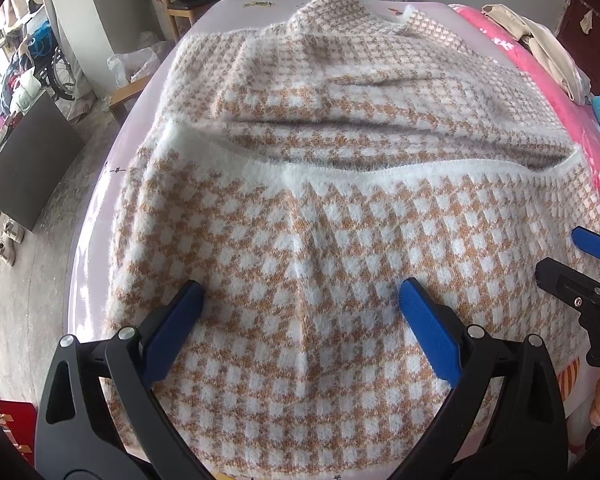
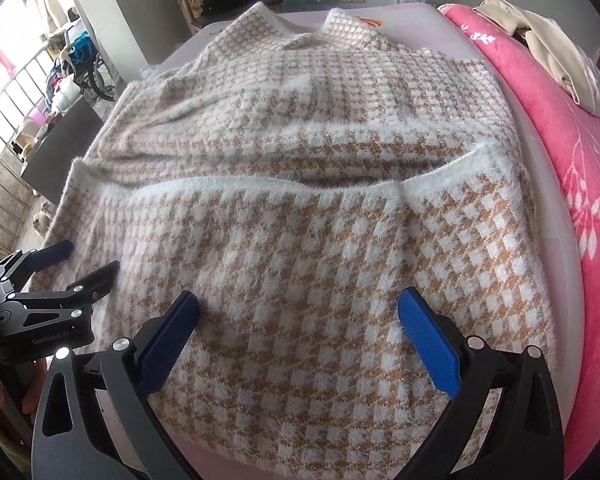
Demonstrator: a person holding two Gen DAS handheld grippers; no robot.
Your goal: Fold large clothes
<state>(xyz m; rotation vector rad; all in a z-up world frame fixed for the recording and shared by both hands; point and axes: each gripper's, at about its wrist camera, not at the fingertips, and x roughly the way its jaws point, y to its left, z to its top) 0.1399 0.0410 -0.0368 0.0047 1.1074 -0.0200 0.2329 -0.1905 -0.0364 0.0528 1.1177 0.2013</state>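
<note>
A fuzzy orange-and-white houndstooth sweater [image 1: 340, 232] [image 2: 300, 248] lies spread on a pale lilac bed [image 1: 96, 240]. Its near part is folded up over the body, and the white ribbed hem band [image 1: 340, 168] [image 2: 220, 186] runs across the middle. My left gripper [image 1: 300, 292] hovers open over the near left of the folded layer, with nothing between its blue pads. My right gripper [image 2: 298, 298] stands wide open over the near right of the fold, holding nothing. Each gripper shows at the edge of the other's view: the right gripper [image 1: 568, 258] and the left gripper [image 2: 84, 260].
A pink flowered blanket [image 2: 580, 160] [image 1: 560, 92] lies along the bed's right side, with beige clothes [image 2: 540, 40] on it. A wooden chair [image 1: 204, 0] stands past the far end. On the floor at left are a dark board [image 1: 28, 168] and a wheelchair [image 1: 56, 68].
</note>
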